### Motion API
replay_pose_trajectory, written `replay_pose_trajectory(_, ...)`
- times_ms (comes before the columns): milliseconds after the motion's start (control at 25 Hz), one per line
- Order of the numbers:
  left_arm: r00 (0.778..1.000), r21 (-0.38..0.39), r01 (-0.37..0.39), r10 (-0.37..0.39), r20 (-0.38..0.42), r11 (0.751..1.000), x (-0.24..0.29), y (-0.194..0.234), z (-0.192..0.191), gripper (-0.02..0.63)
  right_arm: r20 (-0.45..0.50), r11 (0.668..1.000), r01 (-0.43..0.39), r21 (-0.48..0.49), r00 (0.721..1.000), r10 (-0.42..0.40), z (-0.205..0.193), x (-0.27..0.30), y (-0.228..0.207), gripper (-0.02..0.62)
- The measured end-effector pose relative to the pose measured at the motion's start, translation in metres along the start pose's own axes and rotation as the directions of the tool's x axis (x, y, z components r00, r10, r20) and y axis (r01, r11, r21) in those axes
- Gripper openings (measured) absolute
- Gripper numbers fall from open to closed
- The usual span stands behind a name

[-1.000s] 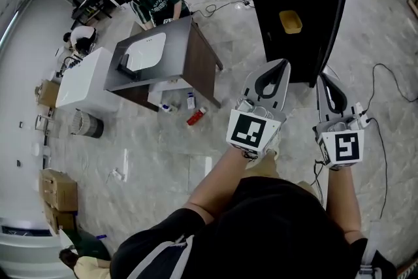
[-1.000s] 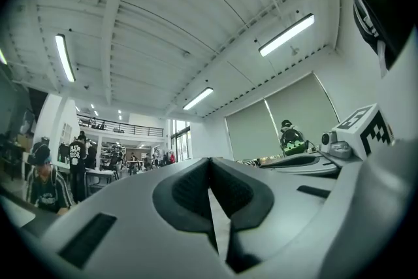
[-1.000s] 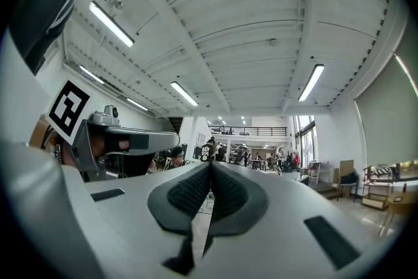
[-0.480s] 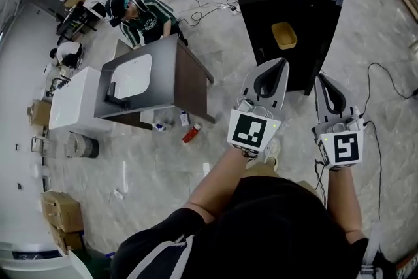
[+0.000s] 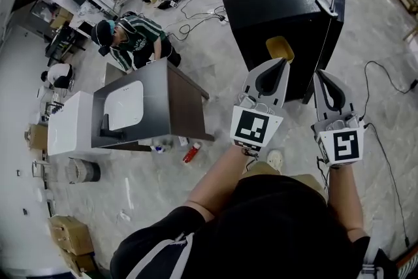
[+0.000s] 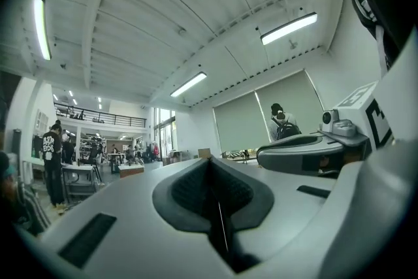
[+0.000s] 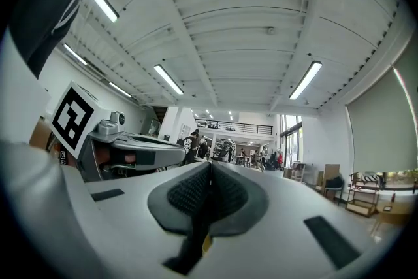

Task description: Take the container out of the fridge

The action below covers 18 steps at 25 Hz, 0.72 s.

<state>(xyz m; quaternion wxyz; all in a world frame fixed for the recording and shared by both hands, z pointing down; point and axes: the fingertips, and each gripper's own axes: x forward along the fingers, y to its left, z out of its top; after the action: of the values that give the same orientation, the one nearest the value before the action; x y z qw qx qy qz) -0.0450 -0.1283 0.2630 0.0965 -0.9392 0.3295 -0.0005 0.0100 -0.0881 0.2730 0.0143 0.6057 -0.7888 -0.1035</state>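
Fridge [image 5: 261,0] door [image 5: 337,3] is noted open; yellow container [image 5: 279,47] is seen inside, untouched. Left gripper [image 5: 281,65] and right gripper [image 5: 322,80] are held short of it, jaws pressed together, nothing gripped. Reach, grasp and removal are judged outstanding.

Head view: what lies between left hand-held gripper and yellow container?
Nothing; head view shows only dark fridge interior between left hand-held gripper and yellow container.

Surface finishes
Fridge [image 5: 268,3]: smooth black, slight sheen. Floor [image 5: 157,186]: glossy marble-look tile. Left claw [image 6: 210,163]: smooth grey plastic, ribbed black pads [image 6: 186,189].
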Motion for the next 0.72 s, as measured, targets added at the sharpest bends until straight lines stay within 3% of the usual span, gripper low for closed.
replay_pose_trajectory(240, 1.0, -0.04, 0.022, -0.022, -0.005, 0.999, 0.025, 0.023, -0.019, 0.025, 0.024, 0.999, 0.031, 0.025, 0.999, -0.032, -0.003, 0.034, -0.001, 0.035)
replay_pose_trajectory(400, 1.0, -0.03, 0.023, -0.023, -0.006, 0.999, 0.035, 0.03, -0.024, 0.025, -0.052, 1.0, -0.004, -0.013, 0.999, 0.004, -0.024, 0.045, -0.007, 0.035)
replay_pose_trajectory(720, 1.0, -0.075, -0.007, 0.006, -0.01, 0.997, 0.047, 0.043, -0.031, 0.025, -0.062, 0.999, -0.049, -0.016, 0.997, 0.048, -0.03, 0.066, -0.014, 0.035)
